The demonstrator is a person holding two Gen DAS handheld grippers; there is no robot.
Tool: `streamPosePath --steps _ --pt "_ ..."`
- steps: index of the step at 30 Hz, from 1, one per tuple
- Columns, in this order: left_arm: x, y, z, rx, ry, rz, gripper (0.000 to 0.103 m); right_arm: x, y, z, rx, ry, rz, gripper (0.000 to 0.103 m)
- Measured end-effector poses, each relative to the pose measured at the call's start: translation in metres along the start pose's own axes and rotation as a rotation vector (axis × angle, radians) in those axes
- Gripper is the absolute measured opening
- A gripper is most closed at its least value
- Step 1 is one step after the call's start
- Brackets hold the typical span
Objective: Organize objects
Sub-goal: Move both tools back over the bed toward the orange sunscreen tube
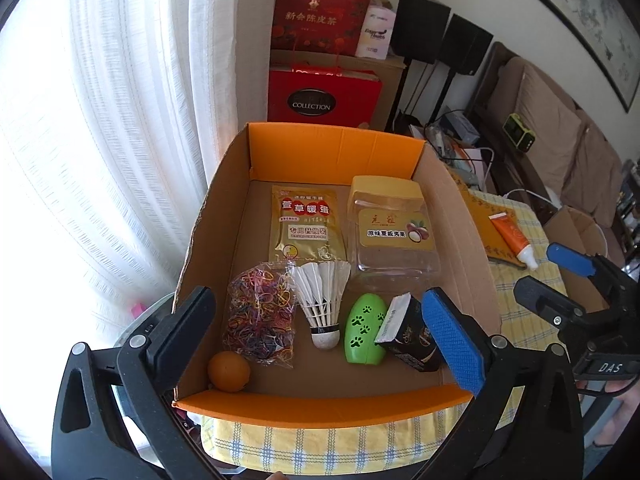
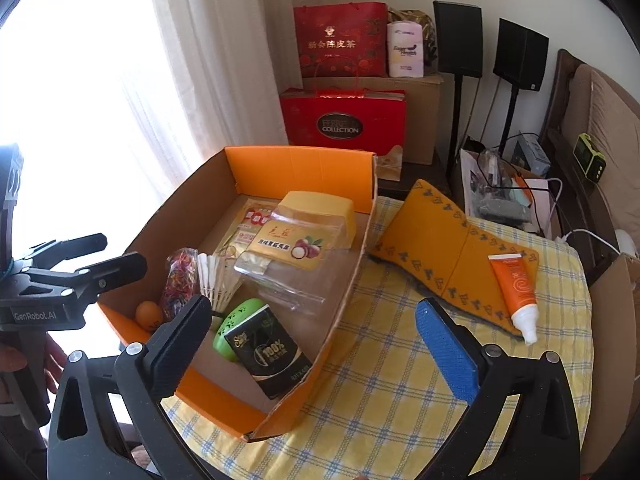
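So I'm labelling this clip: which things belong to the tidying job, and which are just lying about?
Job:
orange cardboard box with its contents
orange cream tube with white cap, not yet in the box
open left gripper
open right gripper

Lying about:
red gift bags
black speakers
white curtain

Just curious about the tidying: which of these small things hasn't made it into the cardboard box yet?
The orange tube with the white cap. It lies outside the cardboard box, on a yellow mat on the checked tablecloth; everything else small sits inside the box.

green case (image 2: 236,322) half behind tissue pack (image 2: 268,354), orange ball (image 2: 146,314) partly hidden by box wall (image 2: 132,326)
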State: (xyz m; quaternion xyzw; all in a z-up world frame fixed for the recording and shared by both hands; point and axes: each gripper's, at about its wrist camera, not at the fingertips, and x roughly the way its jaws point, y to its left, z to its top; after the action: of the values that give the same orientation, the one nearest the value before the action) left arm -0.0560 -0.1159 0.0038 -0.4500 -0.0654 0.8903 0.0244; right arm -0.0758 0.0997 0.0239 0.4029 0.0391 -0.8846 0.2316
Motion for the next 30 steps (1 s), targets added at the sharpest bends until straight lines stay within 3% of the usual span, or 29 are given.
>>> streamPosePath --steps 12,25,30 --pt "-0.001 -0.04 0.004 0.059 -0.032 -0.048 0.103 -0.022 -0.039 -0.005 0.039 -0.033 -0.078 0.103" --pt "0.038 -0.111 0.037 0.097 -0.017 -0.168 0.103 -0.042 -0.086 0.0 0.077 -0.065 -0.154 0.103" --pt "0.047 -0.137 0.046 0.15 -0.026 -0.129 0.103 -0.042 -0.11 -0.001 0.096 -0.064 -0.182 0.103"
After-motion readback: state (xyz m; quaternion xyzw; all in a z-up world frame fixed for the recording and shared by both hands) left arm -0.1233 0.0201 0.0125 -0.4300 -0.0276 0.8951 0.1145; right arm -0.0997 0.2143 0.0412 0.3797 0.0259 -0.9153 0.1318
